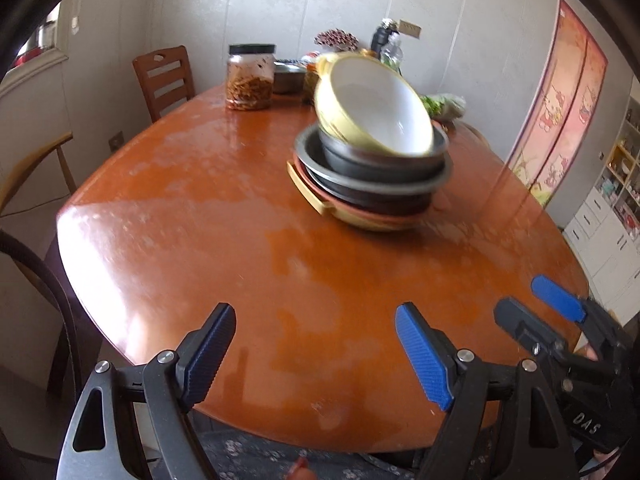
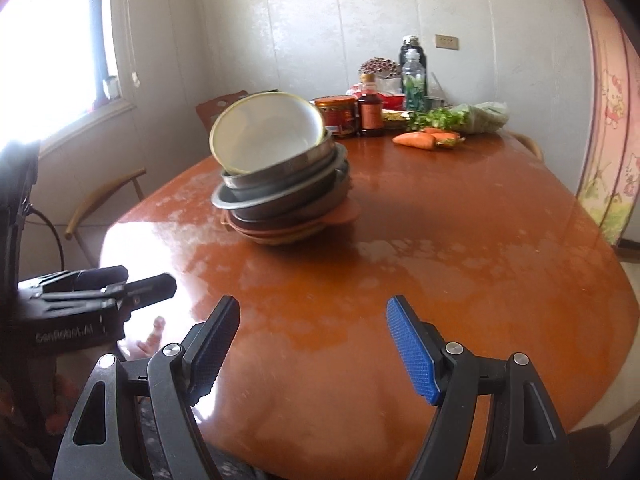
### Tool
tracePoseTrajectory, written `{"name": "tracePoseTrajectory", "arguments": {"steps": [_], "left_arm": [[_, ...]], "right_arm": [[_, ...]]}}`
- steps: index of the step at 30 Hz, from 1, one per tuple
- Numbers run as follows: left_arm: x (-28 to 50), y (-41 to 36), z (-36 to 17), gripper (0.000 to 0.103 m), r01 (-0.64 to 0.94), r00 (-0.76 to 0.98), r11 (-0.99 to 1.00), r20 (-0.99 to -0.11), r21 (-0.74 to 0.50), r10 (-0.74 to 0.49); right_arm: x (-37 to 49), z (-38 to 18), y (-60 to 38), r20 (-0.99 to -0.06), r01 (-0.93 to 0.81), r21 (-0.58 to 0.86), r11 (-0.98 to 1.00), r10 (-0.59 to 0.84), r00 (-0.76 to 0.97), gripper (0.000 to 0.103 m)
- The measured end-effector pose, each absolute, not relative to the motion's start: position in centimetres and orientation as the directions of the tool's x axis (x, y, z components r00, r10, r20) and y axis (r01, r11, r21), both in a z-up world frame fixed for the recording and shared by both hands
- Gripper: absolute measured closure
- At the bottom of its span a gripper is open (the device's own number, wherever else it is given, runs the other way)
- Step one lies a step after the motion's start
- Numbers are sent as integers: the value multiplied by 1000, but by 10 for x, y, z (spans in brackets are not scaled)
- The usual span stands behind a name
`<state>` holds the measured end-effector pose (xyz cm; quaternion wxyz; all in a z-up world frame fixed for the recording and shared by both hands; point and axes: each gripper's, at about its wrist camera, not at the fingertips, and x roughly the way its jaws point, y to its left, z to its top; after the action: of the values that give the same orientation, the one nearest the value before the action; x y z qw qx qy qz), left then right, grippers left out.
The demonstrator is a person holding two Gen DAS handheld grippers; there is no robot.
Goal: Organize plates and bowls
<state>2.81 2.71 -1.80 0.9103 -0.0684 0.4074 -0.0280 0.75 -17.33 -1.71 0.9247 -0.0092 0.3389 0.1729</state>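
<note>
The left gripper (image 1: pixel 316 320) and right gripper (image 2: pixel 312 316) were held wide apart and empty, while the stack of bowls and plates (image 1: pixel 370 160) was positioned well beyond their fingertips on the table (image 1: pixel 200 220).
</note>
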Motion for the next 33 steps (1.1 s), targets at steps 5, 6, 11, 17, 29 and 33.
{"name": "tracePoseTrajectory", "arguments": {"steps": [5, 6, 11, 17, 29, 33], "left_arm": [[27, 14, -29, 21, 19, 639, 989, -758, -149, -127], [27, 13, -30, 21, 19, 638, 990, -760, -142, -122], [26, 12, -33, 21, 7, 638, 991, -762, -137, -110], [27, 13, -36, 21, -2, 635, 991, -766, -134, -102], [30, 20, -38, 21, -18, 635, 991, -767, -132, -90], [29, 20, -39, 21, -19, 638, 992, -765, -123, -83]], "right_arm": [[6, -20, -179, -629, -301, 95, 949, 292, 720, 26], [8, -20, -181, -628, -297, 101, 950, 293, 721, 26], [9, -24, -182, -635, -291, 116, 950, 296, 714, 26], [11, -29, -179, -645, -285, 124, 950, 295, 704, 26], [11, -32, -178, -645, -290, 125, 949, 300, 703, 26], [11, -32, -178, -643, -288, 120, 950, 295, 706, 26]]}}
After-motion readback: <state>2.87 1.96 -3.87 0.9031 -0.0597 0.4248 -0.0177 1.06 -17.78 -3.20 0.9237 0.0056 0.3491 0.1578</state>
